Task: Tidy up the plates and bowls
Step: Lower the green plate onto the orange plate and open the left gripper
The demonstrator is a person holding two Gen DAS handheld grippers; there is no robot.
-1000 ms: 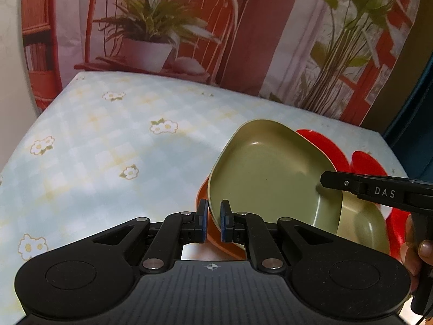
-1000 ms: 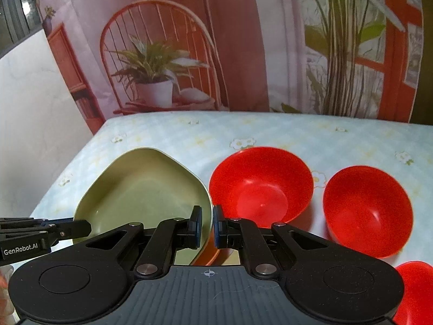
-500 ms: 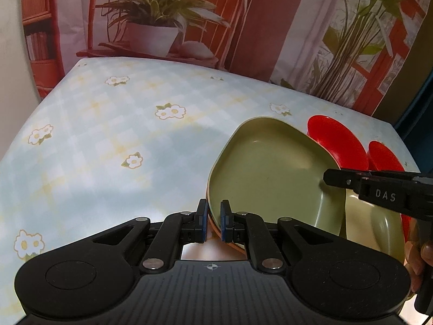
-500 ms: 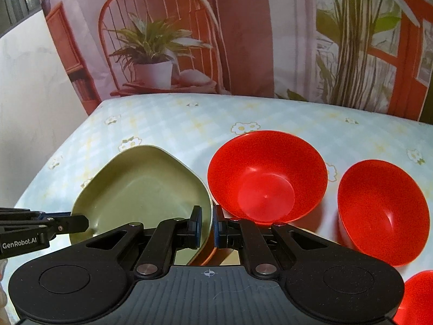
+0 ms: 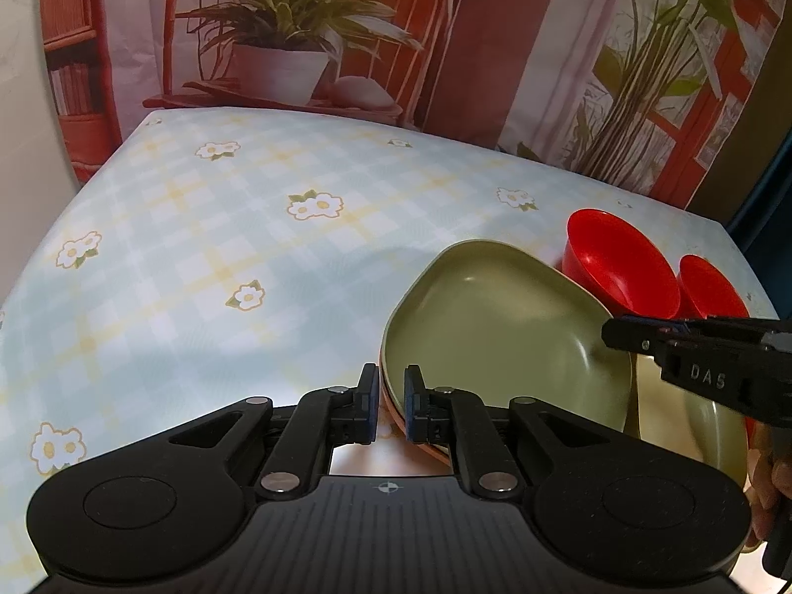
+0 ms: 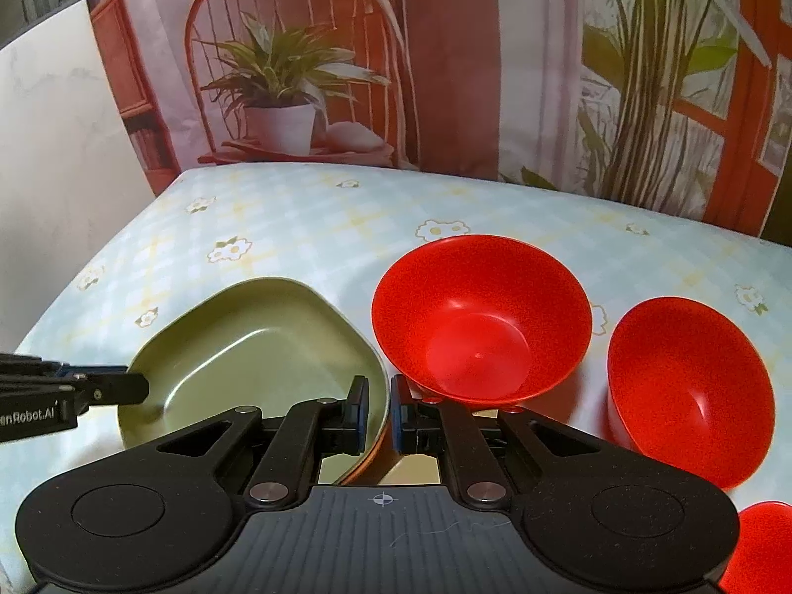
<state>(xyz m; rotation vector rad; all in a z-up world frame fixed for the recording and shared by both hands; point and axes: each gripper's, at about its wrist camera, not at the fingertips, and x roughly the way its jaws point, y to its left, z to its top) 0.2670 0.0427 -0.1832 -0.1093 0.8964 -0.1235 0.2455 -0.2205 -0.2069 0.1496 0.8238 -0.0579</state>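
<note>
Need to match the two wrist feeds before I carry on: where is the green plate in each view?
Left wrist: green plate lies right of centre, its near rim between the left gripper fingers.
Right wrist: green plate lies lower left, its right rim between the right gripper fingers.
Shared landmark: the red bowl just beyond the plate.

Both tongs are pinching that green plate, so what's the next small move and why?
Probably a small lift, both hands together and level. The left tongs and right tongs are shut on opposite rims of the green plate, which sits nested on an orange plate. The nearest red bowl stands close beside it, so rising straight up looks safer than sliding sideways.
</note>
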